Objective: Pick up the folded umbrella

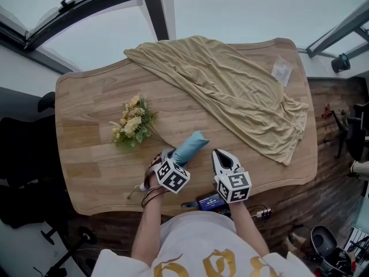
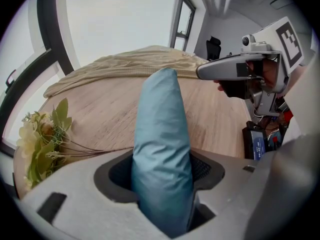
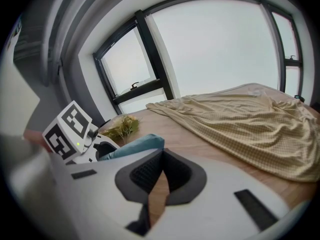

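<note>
**Head view first: folded umbrella taken by the left gripper**

Head view: the umbrella, a soft blue fabric roll, lies at the front of the wooden table, just beside dried flowers. A crumpled beige cloth lies well apart.

Left gripper view: dark ribbed pads press the umbrella's sleeve from both sides, steeply from above, probably to span its round body.

Right gripper view: the right gripper is closed and empty, apparently on standby beside the umbrella.

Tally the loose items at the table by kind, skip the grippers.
folded umbrella: 1
flower bunch: 1
beige cloth: 1
clear plastic packet: 1
Total: 4
</note>
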Available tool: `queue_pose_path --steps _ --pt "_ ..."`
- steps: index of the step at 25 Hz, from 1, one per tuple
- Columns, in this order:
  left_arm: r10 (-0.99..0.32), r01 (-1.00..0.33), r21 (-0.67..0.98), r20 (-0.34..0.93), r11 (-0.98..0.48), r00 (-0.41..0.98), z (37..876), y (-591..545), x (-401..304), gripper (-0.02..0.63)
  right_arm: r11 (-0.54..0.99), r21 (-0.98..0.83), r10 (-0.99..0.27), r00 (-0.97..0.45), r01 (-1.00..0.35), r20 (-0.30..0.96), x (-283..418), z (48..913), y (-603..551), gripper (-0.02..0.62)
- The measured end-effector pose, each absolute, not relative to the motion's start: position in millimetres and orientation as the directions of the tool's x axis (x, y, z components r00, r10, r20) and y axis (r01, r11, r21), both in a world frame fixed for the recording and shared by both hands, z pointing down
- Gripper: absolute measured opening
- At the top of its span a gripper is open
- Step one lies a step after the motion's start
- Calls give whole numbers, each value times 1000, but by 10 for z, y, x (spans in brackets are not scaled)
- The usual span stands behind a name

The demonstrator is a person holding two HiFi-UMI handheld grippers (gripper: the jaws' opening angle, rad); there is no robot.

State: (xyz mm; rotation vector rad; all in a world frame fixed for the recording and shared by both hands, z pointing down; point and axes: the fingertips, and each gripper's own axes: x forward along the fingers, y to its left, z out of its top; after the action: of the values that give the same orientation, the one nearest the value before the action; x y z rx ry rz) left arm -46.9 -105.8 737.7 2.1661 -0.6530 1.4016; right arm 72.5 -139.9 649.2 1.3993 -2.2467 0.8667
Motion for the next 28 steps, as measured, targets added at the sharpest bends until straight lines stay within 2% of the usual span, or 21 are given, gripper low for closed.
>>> queue_pose_path --steps 16,28 --pt "-172 -657 182 884 -731 435 7215 -1023 -366 279 348 -305 -684 -463 -886 564 692 6400 -1421 11" --pt "-313 -714 216 788 -666 531 6715 -1199 -317 279 390 -246 -716 -460 -887 525 725 6124 -1448 11"
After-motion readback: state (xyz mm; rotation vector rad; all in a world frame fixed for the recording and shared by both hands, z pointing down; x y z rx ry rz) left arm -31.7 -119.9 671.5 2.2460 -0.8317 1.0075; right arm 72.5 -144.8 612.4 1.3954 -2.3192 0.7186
